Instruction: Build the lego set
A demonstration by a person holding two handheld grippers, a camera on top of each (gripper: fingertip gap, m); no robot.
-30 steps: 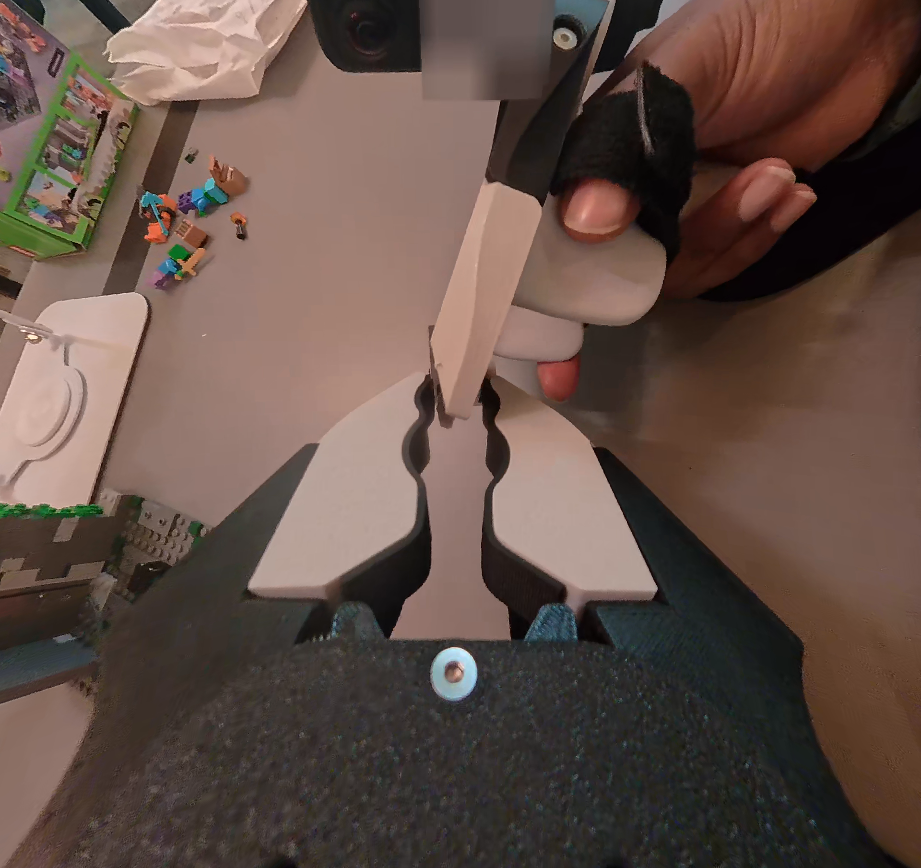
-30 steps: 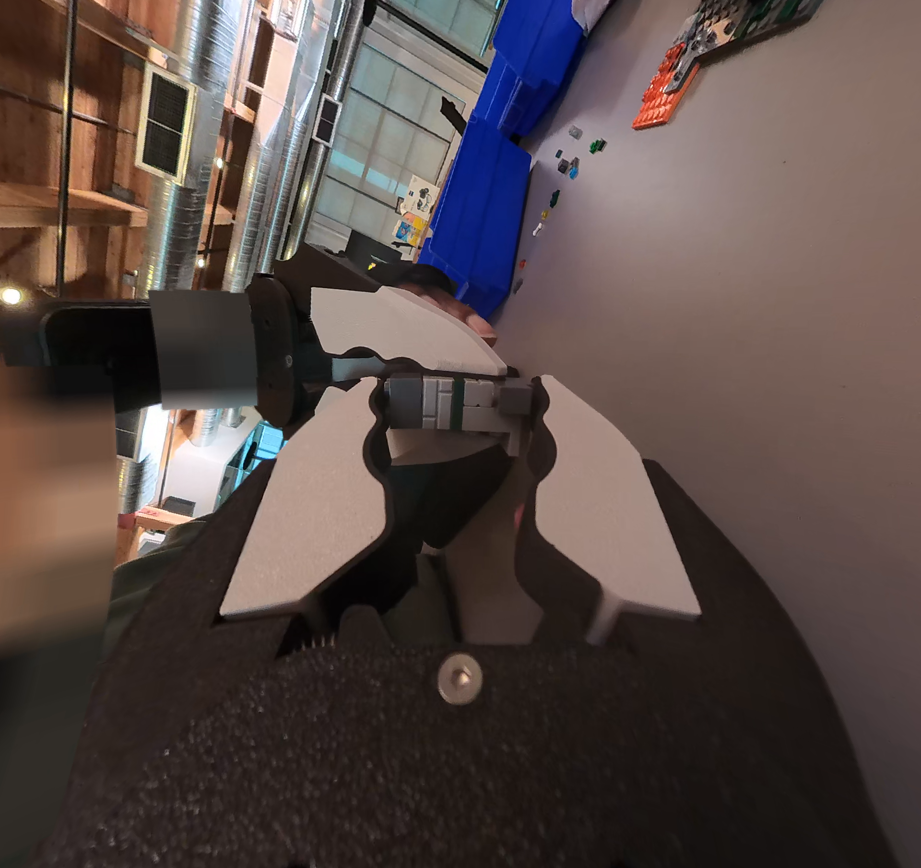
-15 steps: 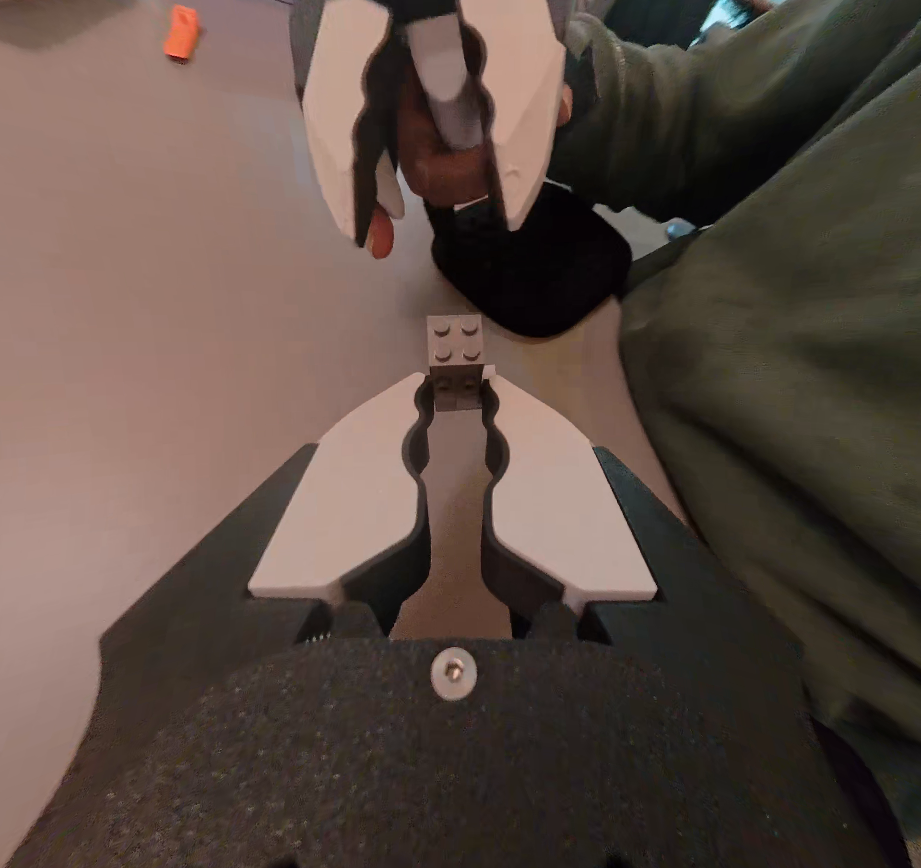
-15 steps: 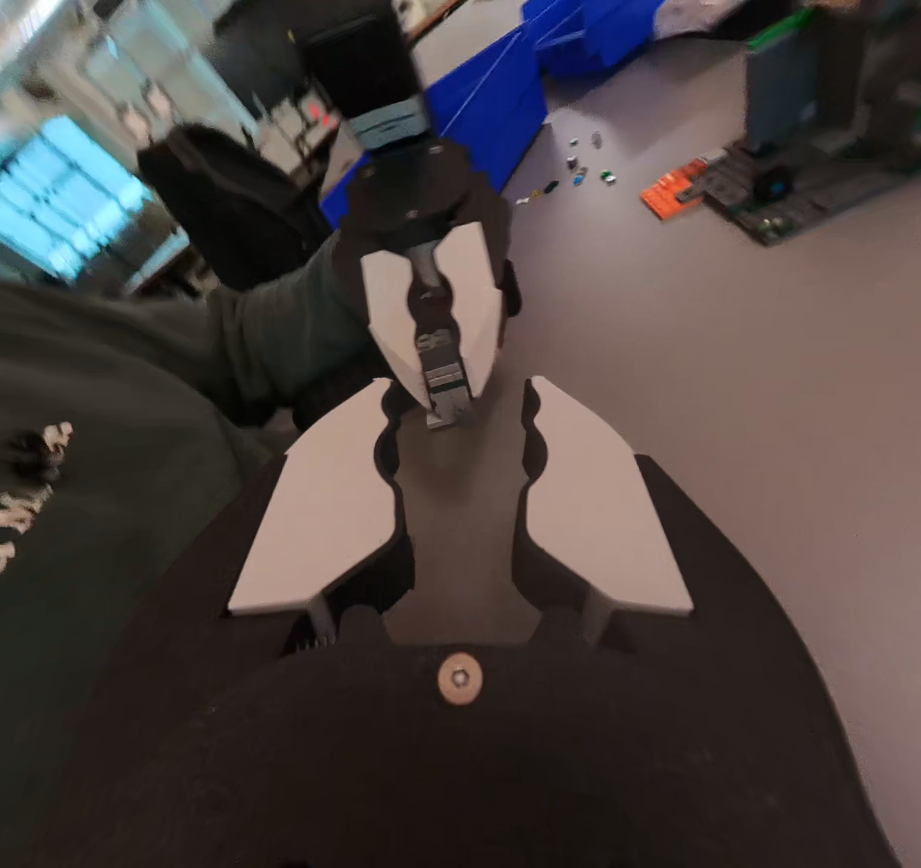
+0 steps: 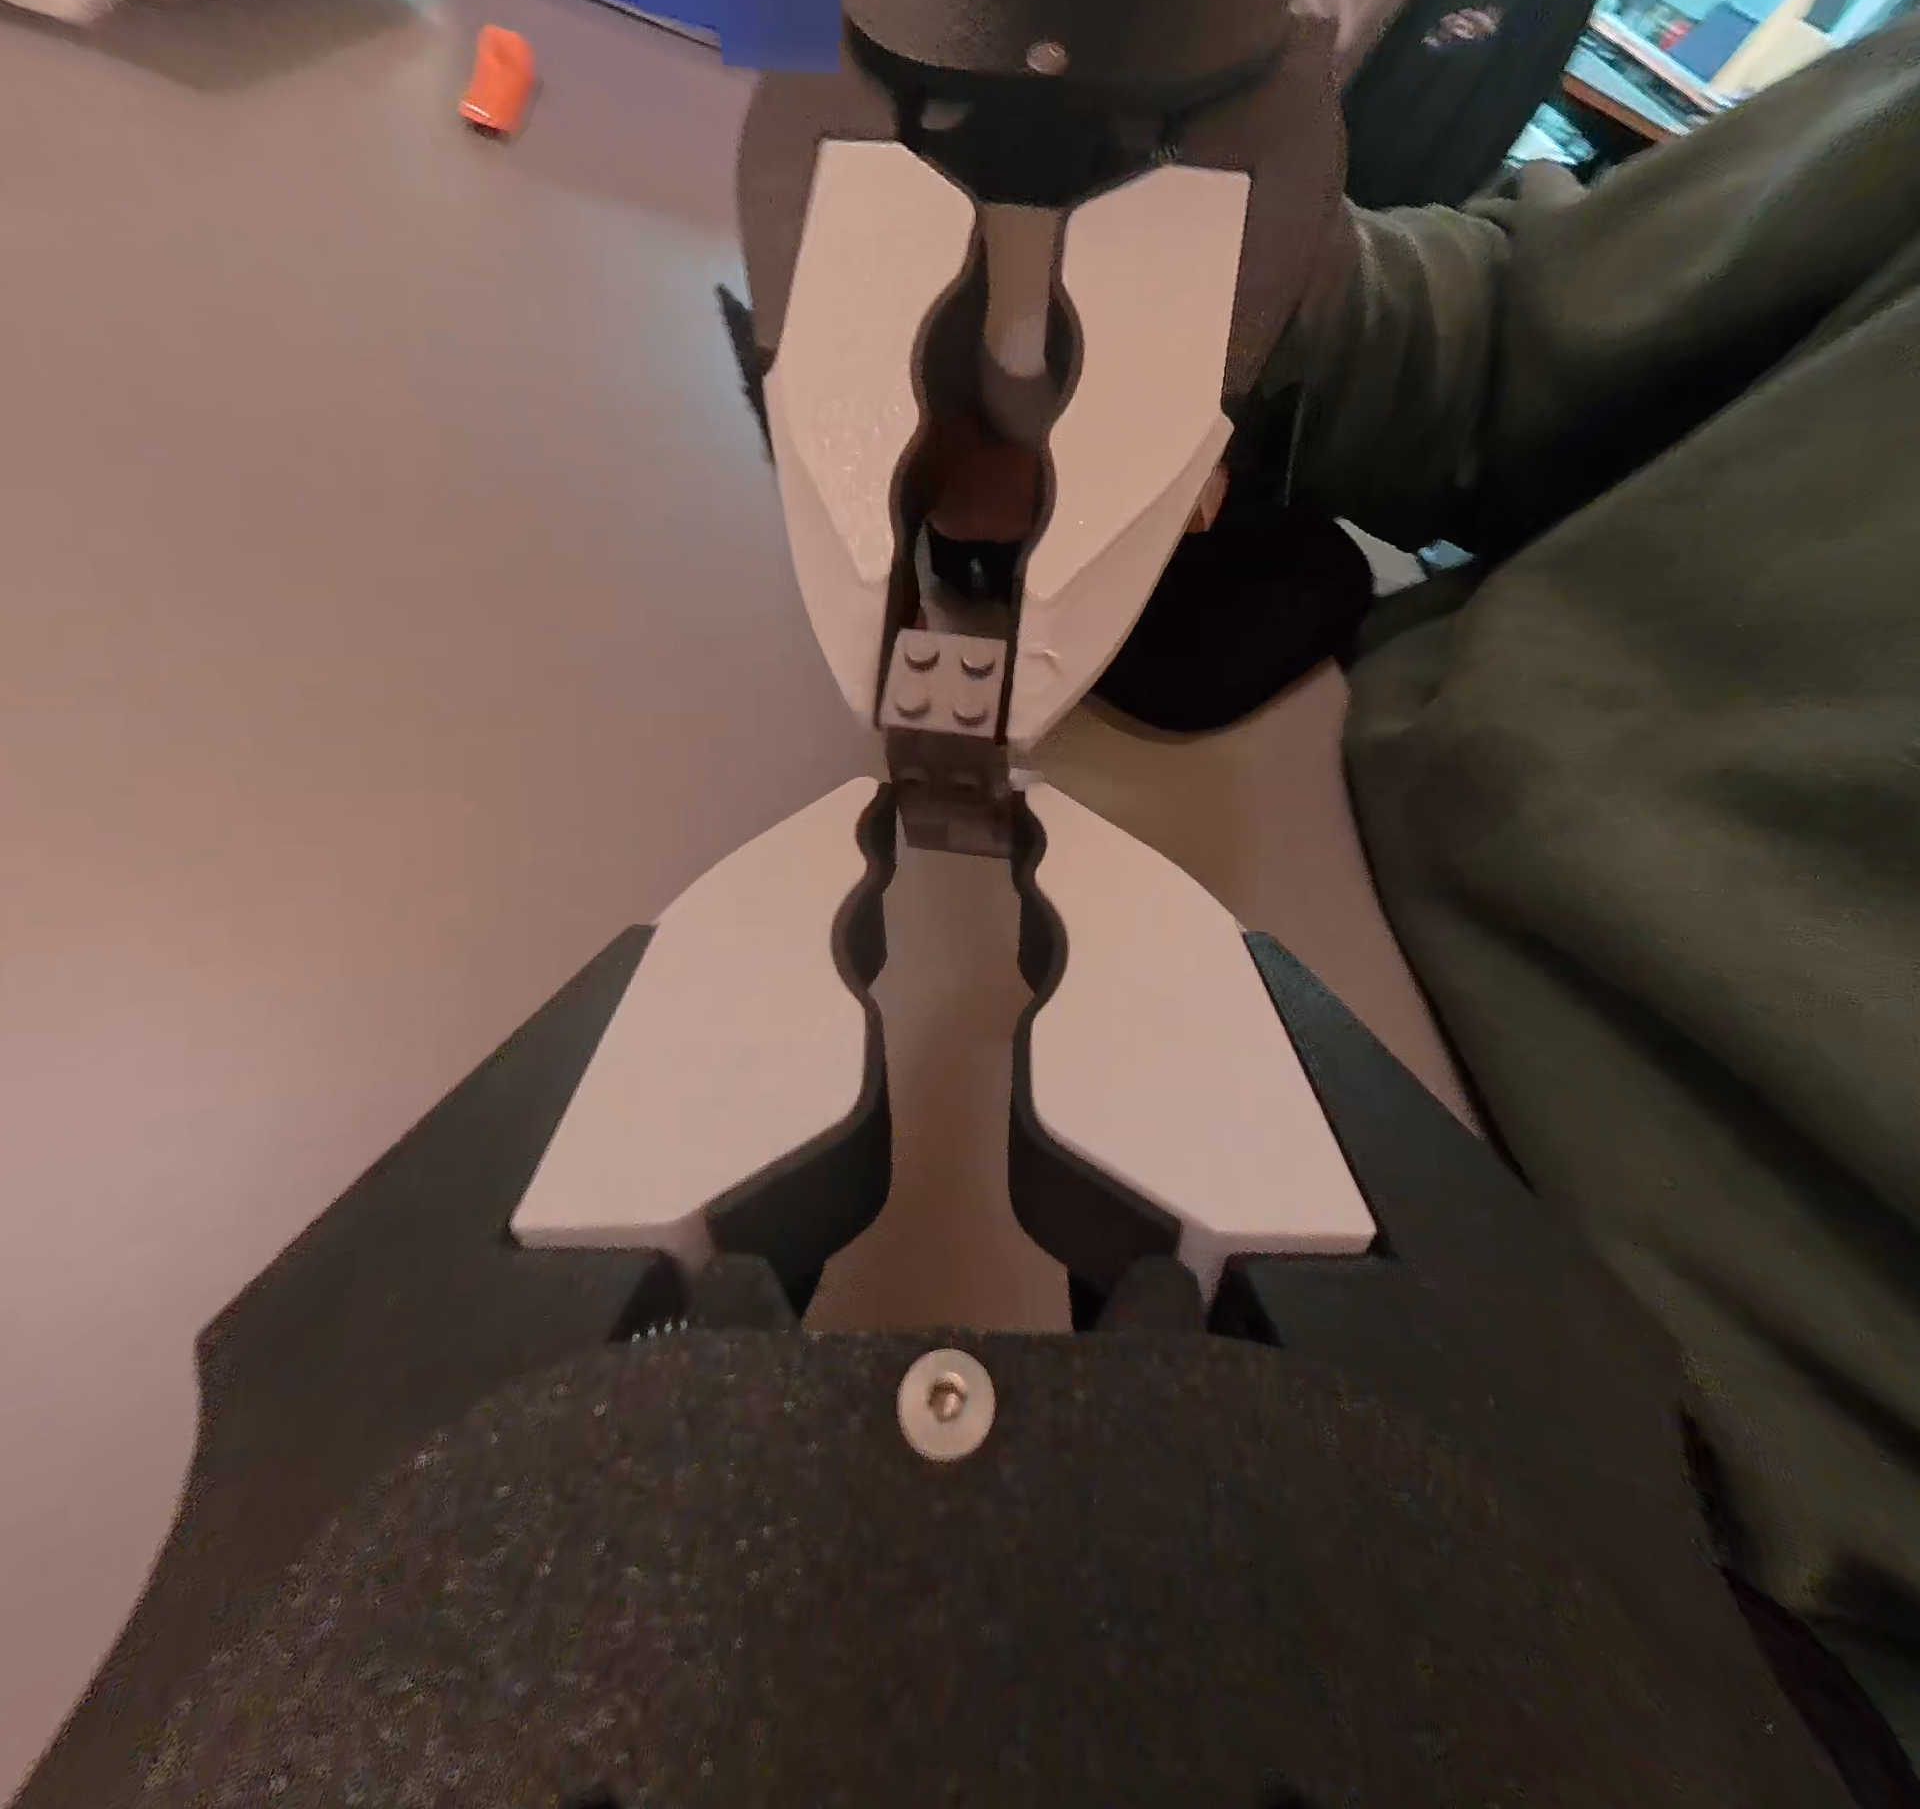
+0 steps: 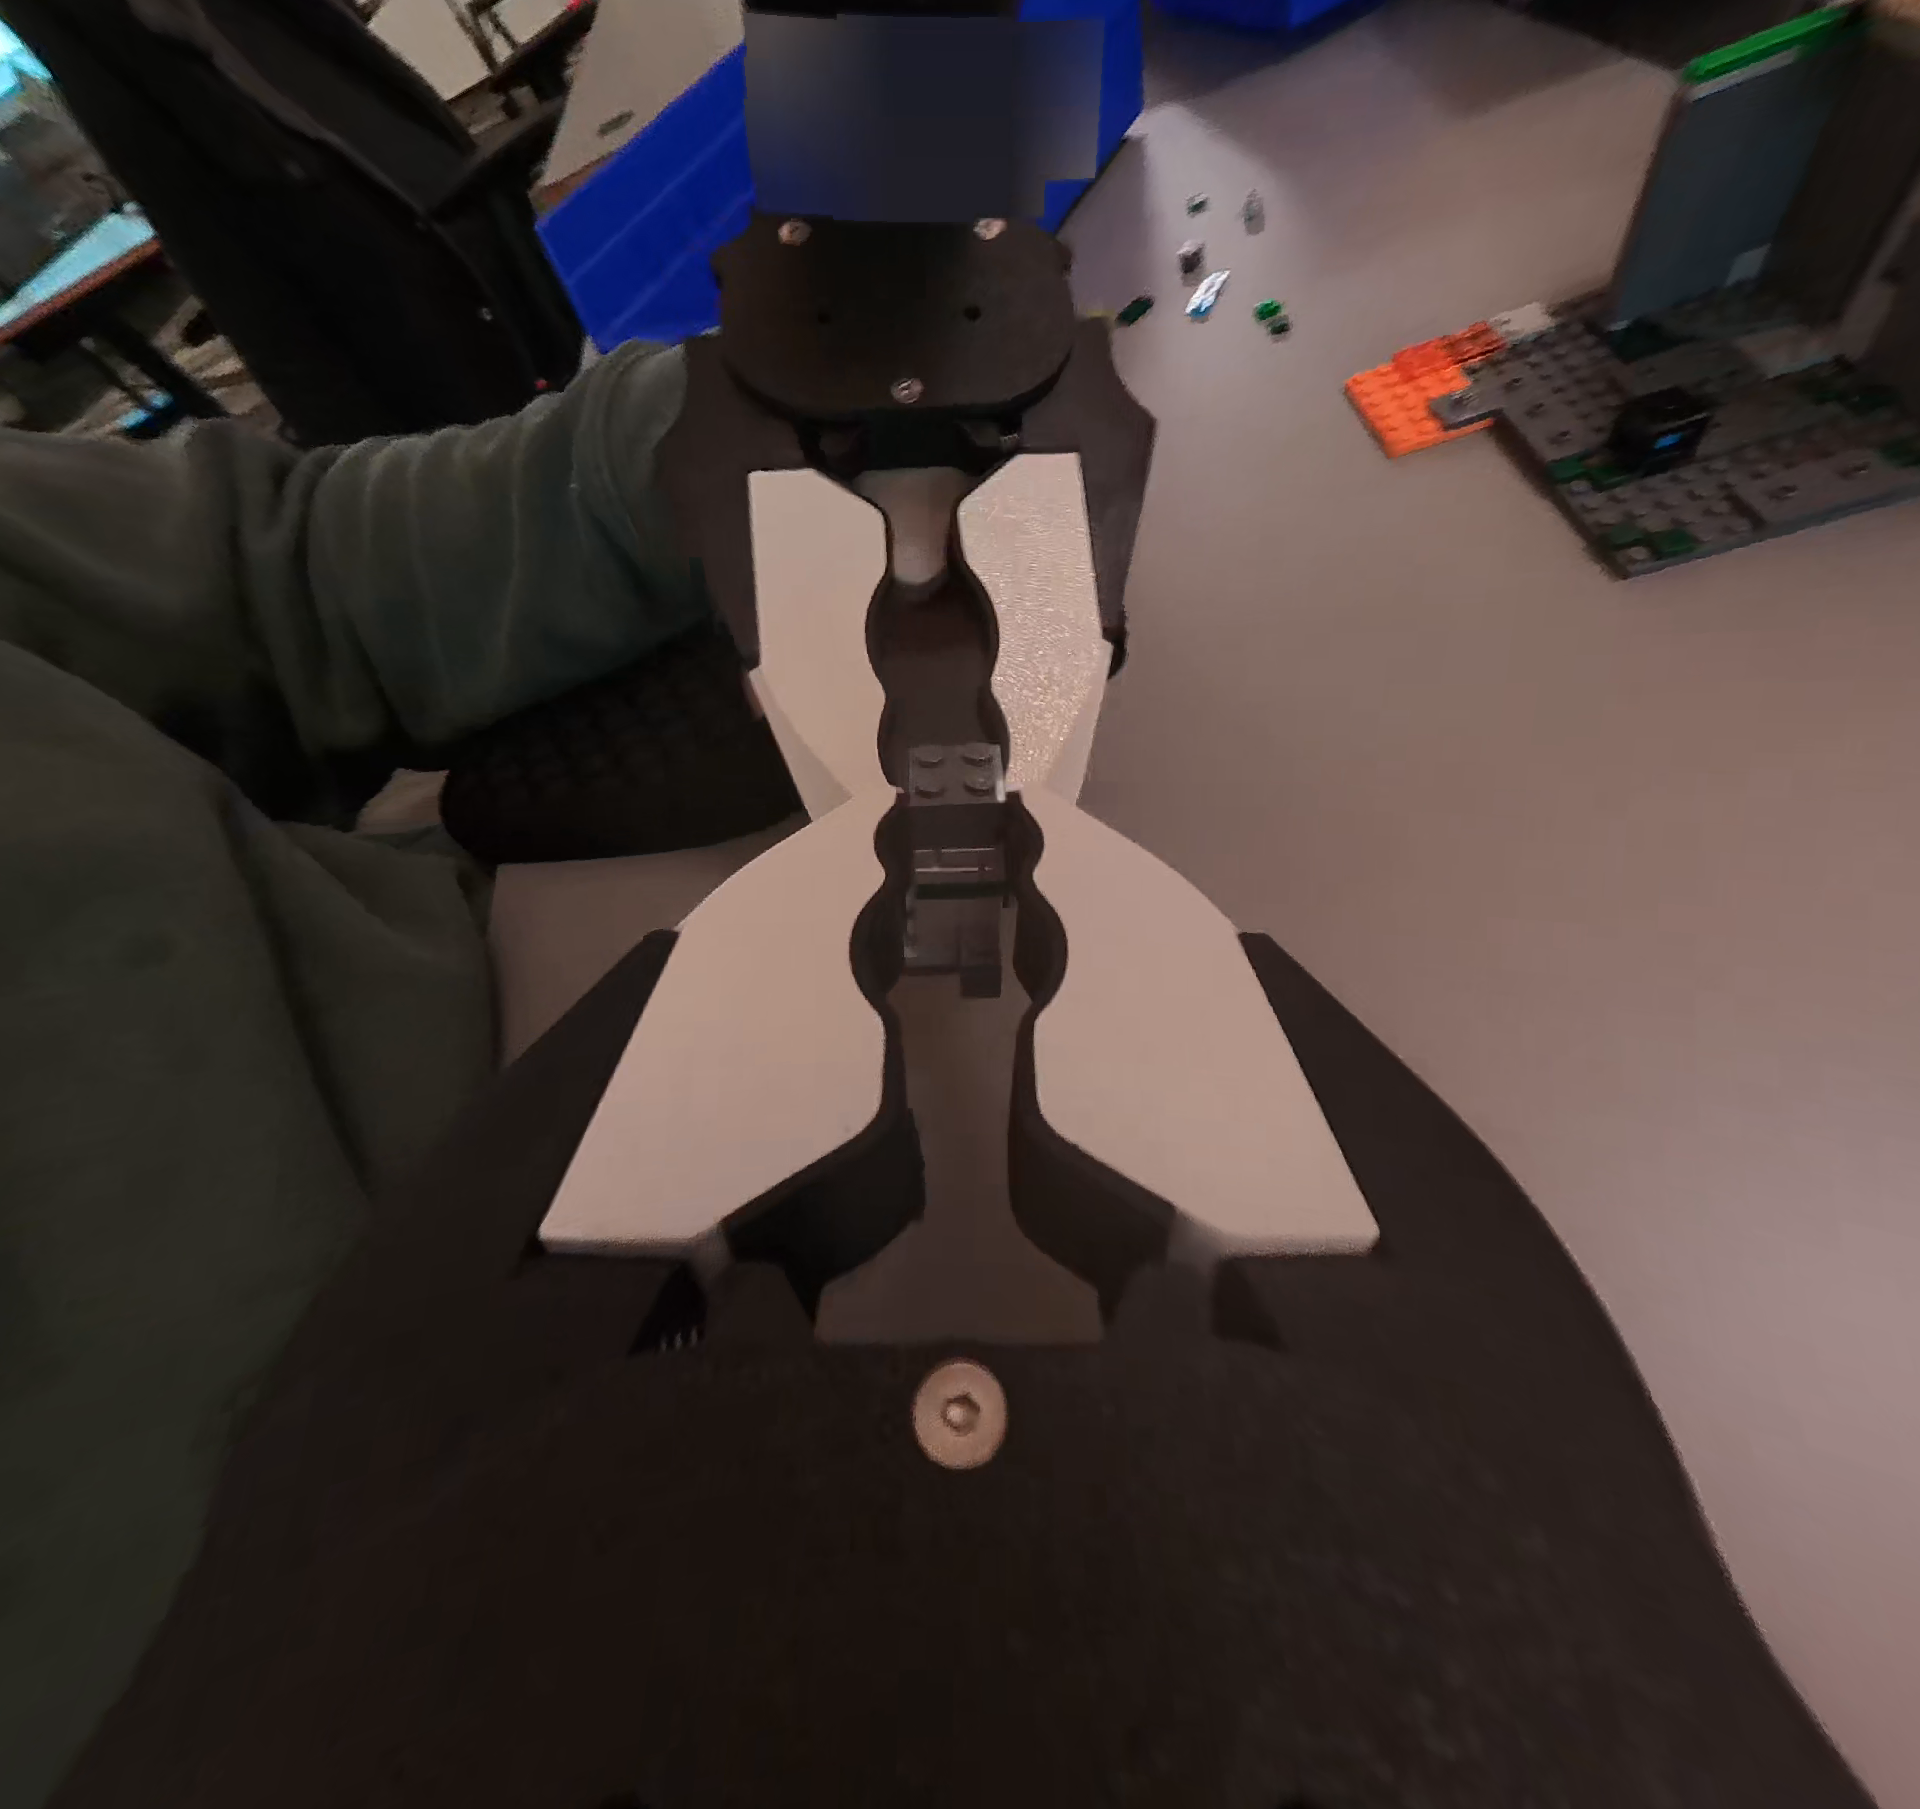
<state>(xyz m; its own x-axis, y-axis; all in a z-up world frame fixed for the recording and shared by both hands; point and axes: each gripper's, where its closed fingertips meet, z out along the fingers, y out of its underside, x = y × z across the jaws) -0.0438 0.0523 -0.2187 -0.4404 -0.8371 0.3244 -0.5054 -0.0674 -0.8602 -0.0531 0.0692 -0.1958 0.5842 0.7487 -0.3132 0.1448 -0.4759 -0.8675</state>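
A small grey brick assembly with a light grey 2x2 top is held in the air between both grippers, which face each other tip to tip. My left gripper is shut on its darker end. My right gripper comes in from above and grips the studded end. In the right wrist view the assembly lies lengthwise between the fingers of my right gripper, which are closed on its sides, and my left gripper holds the far studded end.
A partly built model on a grey baseplate with an orange plate stands at the right. Small loose pieces lie beyond it. Blue bins and a black chair stand behind. An orange piece lies on the grey table. Both grippers' tips are close together, under 4 cm apart.
Half a second ago my right gripper was open and apart from the assembly. It has moved in and closed on the free end. My left gripper still holds the other end.
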